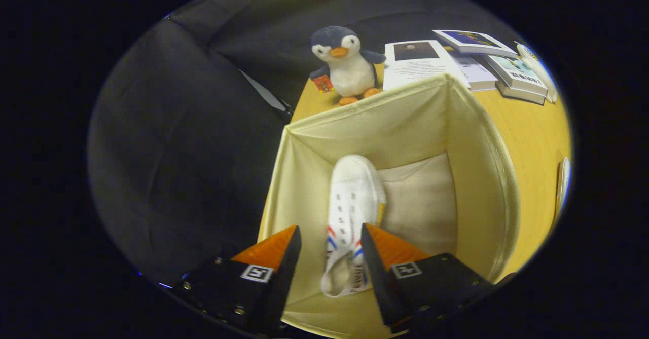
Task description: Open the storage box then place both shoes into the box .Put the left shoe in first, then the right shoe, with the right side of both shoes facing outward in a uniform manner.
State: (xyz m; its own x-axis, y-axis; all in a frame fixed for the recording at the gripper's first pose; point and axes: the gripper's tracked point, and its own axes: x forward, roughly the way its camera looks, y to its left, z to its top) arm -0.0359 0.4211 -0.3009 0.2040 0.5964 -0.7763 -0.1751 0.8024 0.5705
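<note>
Below, jaws spread above open cream storage box (471, 141), white shoe (352, 202) inside, heel between them, untouched. Plush penguin (345, 65), books (507, 65) on counter (532, 141) beyond.

A plush penguin (345, 65) stands on a wooden table (532, 141). Beside it lies a printed sheet (421, 65), with several books (499, 70) stacked and spread just beyond the sheet.
</note>
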